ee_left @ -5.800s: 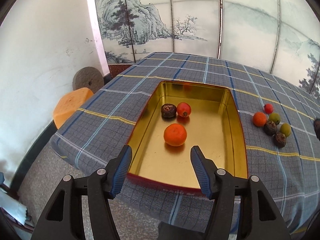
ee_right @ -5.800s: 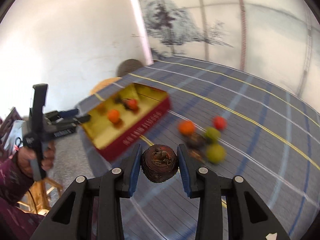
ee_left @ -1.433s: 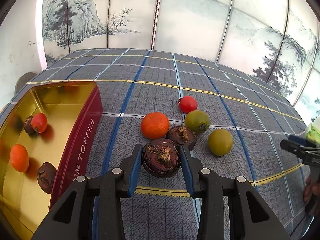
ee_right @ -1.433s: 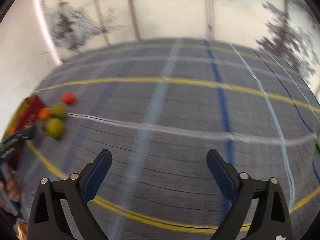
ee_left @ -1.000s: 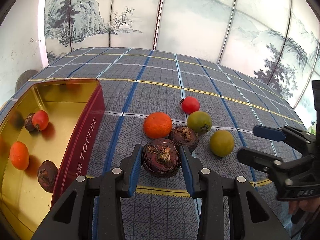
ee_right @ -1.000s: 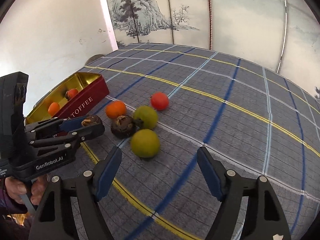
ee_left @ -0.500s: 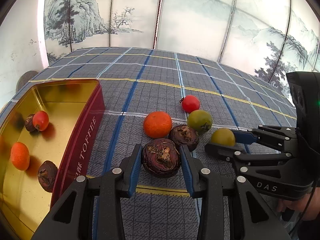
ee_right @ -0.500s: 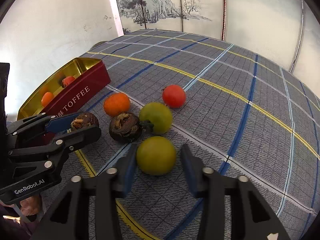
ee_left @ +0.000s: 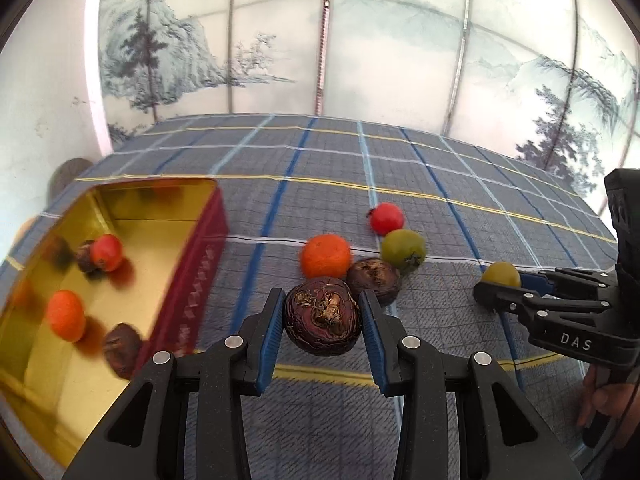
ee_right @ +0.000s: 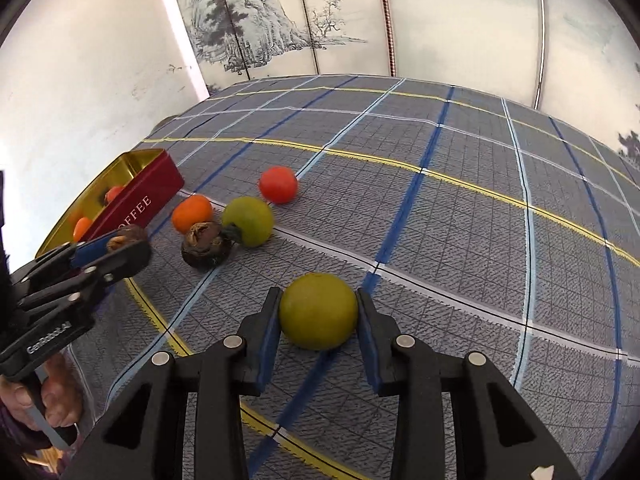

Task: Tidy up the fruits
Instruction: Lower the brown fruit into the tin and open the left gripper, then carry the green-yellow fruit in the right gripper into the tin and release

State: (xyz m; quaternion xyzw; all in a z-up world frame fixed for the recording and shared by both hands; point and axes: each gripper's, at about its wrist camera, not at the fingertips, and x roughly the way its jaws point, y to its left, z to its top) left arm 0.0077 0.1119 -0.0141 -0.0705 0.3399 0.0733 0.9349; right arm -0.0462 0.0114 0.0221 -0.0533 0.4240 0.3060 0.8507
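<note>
Left gripper (ee_left: 322,330): its fingers (ee_left: 269,330) are clenching on a dark purple fruit (ee_left: 322,321), pads pressing both its sides.
Right gripper (ee_right: 318,322): its fingers (ee_right: 267,334) are clamping a yellow-green fruit (ee_right: 318,311) between them.
Just beyond the left fingers: another dark fruit (ee_left: 374,280), an orange (ee_left: 326,257) and a green fruit (ee_left: 402,249) are sitting close together on the checked counter (ee_left: 280,200); a red fruit (ee_left: 386,218) is lying just behind the green one.
Left of the left fingers: a gold toffee tin (ee_left: 160,208) is holding a red fruit, an orange one and two dark ones.
</note>
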